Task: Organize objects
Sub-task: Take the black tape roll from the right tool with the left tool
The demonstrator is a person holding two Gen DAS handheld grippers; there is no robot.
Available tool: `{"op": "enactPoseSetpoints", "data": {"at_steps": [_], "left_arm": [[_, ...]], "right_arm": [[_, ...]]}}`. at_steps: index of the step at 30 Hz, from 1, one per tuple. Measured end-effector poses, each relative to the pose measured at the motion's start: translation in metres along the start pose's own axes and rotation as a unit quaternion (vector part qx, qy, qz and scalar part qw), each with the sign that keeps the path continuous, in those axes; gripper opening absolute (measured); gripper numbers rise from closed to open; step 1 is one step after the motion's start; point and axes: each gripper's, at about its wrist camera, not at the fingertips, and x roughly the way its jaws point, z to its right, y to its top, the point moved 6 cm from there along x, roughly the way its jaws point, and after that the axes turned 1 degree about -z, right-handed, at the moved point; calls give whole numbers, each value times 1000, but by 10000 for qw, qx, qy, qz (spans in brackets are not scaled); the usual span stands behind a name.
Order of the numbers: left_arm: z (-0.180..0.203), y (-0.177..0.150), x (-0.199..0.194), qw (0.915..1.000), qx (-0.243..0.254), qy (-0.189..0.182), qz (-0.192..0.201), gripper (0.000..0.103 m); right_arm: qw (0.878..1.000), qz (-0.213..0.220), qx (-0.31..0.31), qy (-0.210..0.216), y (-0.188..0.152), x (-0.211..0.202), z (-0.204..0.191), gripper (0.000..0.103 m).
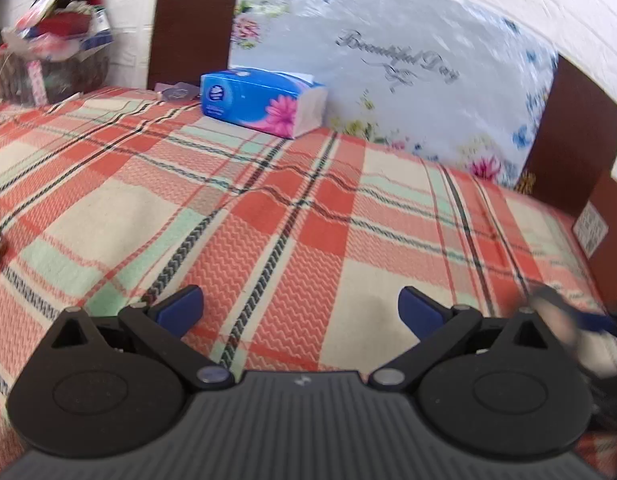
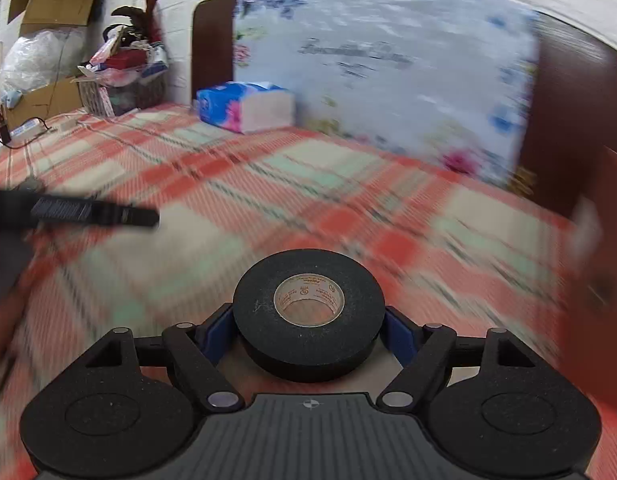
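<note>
My right gripper (image 2: 308, 330) is shut on a roll of black tape (image 2: 308, 316), which lies flat between the blue pads above the plaid bedspread (image 2: 348, 208). The right wrist view is blurred by motion. My left gripper (image 1: 300, 308) is open and empty, low over the plaid bedspread (image 1: 228, 184). The left gripper also shows as a dark blurred bar at the left of the right wrist view (image 2: 92, 212). A blurred dark shape, likely the right gripper, sits at the right edge of the left wrist view (image 1: 568, 316).
A blue tissue pack (image 1: 264, 100) (image 2: 244, 106) lies at the bed's head by a floral pillow (image 1: 408, 72). A brown headboard (image 1: 192, 24) stands behind. A cluttered basket (image 2: 124, 76) and cardboard boxes (image 2: 52, 0) stand at the far left. A brown box (image 1: 604, 232) is at the right.
</note>
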Motion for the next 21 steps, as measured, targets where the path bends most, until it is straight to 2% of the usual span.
{"op": "enactPoseSetpoints", "data": {"at_steps": [3,5,6,8,9,11,13,15,18,21], "left_arm": [[13,-1,4,9986,471,157,-201,103],[27,-3,1,9966,710,259,-326,103],[38,-4,-4,9971,644,142,-382,103],[74,-7,-16,9961,539,-463,-515,103],[99,-10,-22,9932,665,-760,-581,103],[155,-18,-36,9831,1126,-1286,-656,103],[210,-29,-51,9675,1583,-1810,-785,103],[256,-43,-62,9510,1968,-2171,-991,103],[303,-62,-72,9332,2366,-2382,-1281,98],[331,-76,-76,9214,2713,-2372,-1457,98]], "right_arm": [[9967,-95,449,-670,-50,-60,41,76],[9870,-147,1054,-1200,-79,-98,70,76],[9803,-164,1338,-1447,-93,-116,83,76],[9702,-151,1565,-1843,-111,-142,96,77],[9682,-125,1598,-1921,-119,-153,98,82],[9679,-98,1615,-1921,-129,-162,99,81],[9683,-86,1564,-1944,-134,-165,98,81],[9684,-40,1558,-1945,-135,-166,97,81],[9683,37,1669,-1857,-138,-167,99,83],[9689,107,1689,-1807,-138,-169,99,85]]}}
